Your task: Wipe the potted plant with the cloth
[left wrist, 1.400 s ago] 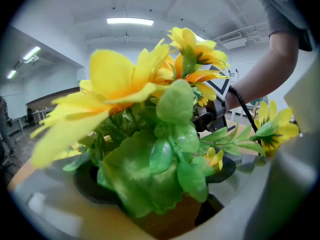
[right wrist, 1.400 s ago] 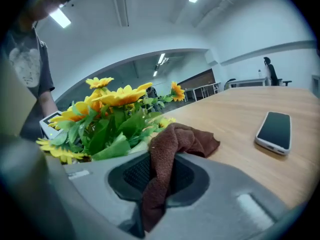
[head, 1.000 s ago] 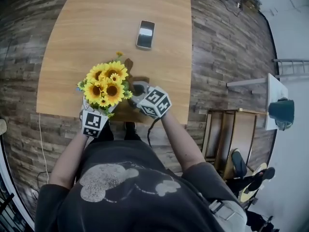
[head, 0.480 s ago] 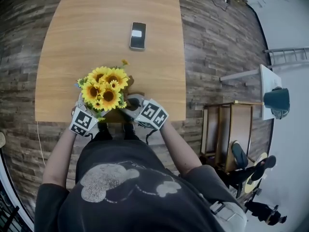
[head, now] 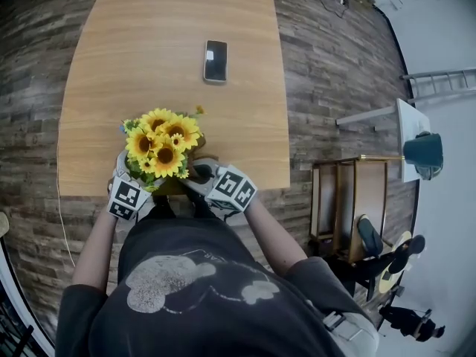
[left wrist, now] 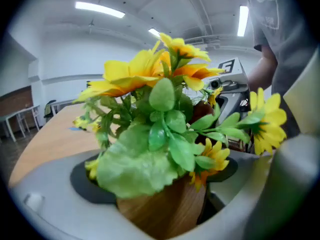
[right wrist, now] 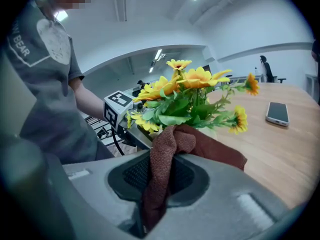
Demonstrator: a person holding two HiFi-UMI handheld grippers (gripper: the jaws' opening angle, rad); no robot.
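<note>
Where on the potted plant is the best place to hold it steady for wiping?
Probably the wooden pot, gripped across its side walls just below the leaves, coming in low from the side opposite the cloth. The wooden pot stands upright and looks rigid, while the flowers above are soft and spread wide.

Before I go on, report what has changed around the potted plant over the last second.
The right gripper, shut on the brown cloth, drew back from the potted plant toward the near edge of the table. The jaws of the left gripper have just been opening, with the wooden pot between them. Plant, pot and phone kept their places; the cloth stayed clamped.
</note>
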